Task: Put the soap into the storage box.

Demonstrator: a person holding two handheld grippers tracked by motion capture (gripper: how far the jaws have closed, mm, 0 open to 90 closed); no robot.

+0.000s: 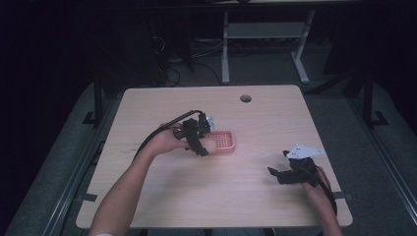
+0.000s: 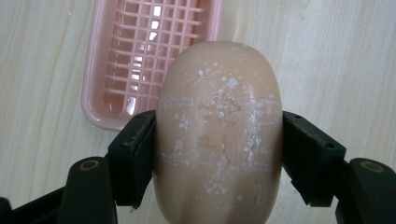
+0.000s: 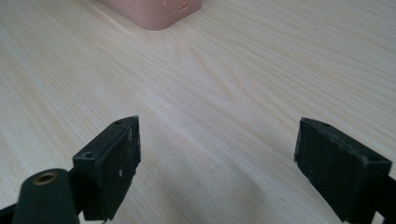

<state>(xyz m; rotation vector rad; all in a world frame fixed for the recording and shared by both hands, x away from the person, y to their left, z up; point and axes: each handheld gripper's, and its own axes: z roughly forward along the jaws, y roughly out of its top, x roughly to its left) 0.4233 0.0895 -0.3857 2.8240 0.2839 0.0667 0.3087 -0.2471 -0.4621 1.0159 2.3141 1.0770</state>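
A peach oval bar of soap, flecked with white, is clamped between the two black jaws of my left gripper. It hangs just above the near end of a pink slotted soap dish. From above, the left gripper holds the soap at the left end of the dish, mid-table. My right gripper rests low over the wood at the right front, its jaws wide apart with nothing between them. A corner of the dish lies ahead of it.
The light wooden table has a round cable hole near its far edge. Beyond the table, a white desk frame and cables sit on the dark floor.
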